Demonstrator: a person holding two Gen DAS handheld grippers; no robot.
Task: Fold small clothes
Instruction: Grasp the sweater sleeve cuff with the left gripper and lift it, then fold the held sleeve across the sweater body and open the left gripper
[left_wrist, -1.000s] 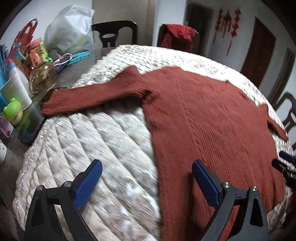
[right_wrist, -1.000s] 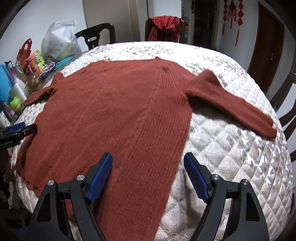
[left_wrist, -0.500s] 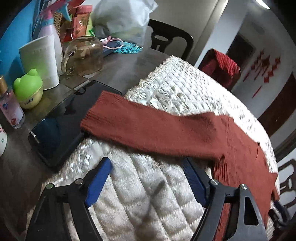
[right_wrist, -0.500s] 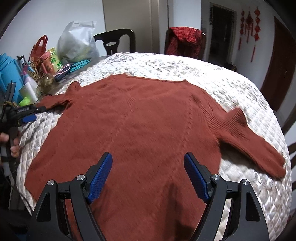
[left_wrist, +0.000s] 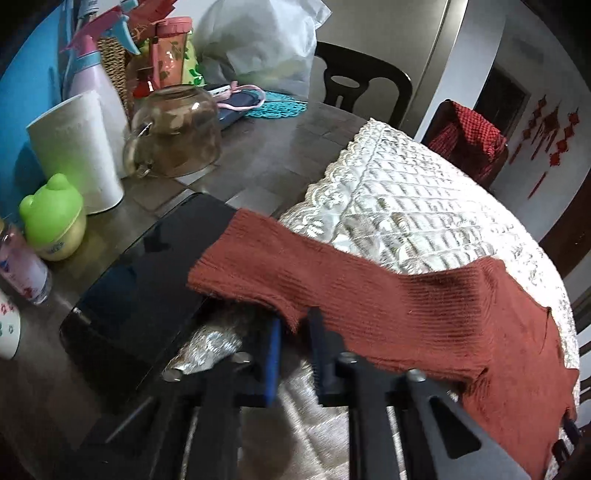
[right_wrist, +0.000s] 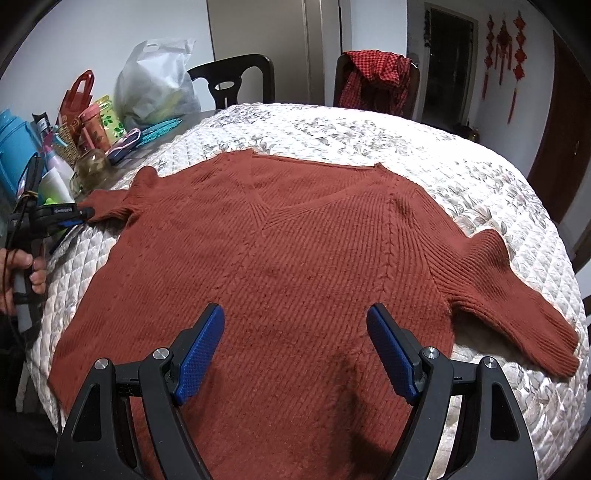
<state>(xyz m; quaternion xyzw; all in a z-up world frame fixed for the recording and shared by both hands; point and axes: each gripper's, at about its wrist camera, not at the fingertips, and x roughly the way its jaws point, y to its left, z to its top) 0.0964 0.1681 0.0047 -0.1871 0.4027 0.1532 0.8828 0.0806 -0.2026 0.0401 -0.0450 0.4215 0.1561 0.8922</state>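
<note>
Rust-red knit sweater (right_wrist: 295, 258) lies flat, front up, on the white quilted cover (right_wrist: 461, 177) over the table, filling the centre of the right wrist view. One sleeve (left_wrist: 332, 288) runs off the cover's edge onto a black tablet (left_wrist: 147, 288) at left centre of the left wrist view.

Left gripper (left_wrist: 295, 332): clenched on the lower edge of that sleeve near the cuff (blue pads nearly together, knit pinched between). A hand (right_wrist: 22, 273) holds its handle at the left edge of the right view.

Right gripper (right_wrist: 295, 347): released, jaws wide, above the sweater body, nothing between.
</note>
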